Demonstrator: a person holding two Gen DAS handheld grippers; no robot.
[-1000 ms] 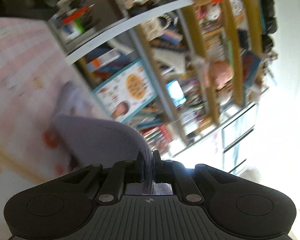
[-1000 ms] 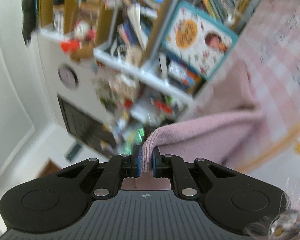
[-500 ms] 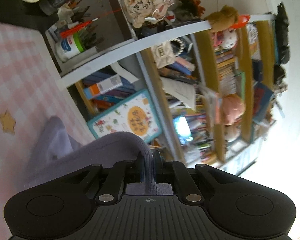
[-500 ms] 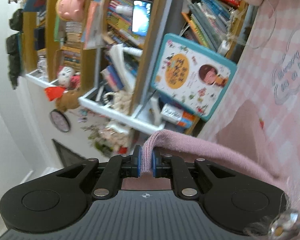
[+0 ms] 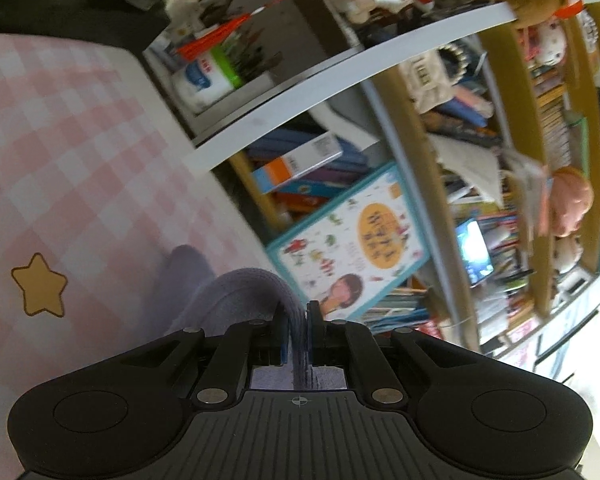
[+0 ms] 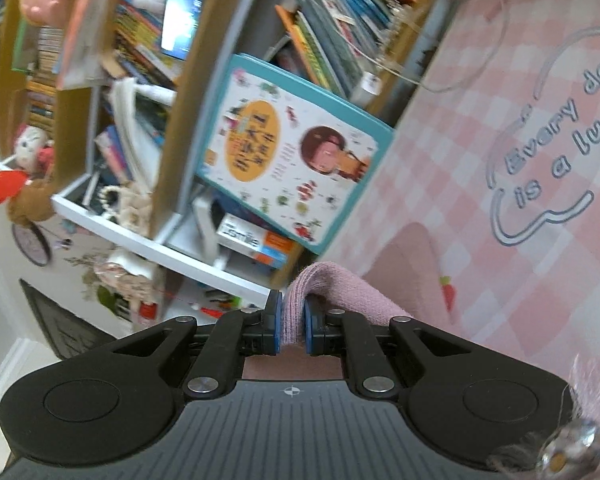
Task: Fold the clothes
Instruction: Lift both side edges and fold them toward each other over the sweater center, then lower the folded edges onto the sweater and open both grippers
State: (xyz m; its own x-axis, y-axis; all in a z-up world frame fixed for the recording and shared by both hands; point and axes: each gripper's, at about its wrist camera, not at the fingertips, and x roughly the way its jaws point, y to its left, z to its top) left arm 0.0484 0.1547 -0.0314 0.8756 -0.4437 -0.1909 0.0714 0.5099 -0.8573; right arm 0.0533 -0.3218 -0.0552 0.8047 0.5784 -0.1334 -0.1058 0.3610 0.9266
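Both grippers, left gripper and right gripper, stay clamped on the garment, now lower.

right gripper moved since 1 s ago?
Yes. The right gripper, shut on the pink garment, swung toward the checked cloth; the teal picture book shifted left.

Pink knitted garment held up by two edges.
Soft ribbed fabric, lavender-looking in the left view, folds over at each pinched edge and drapes down toward a pink checked surface.
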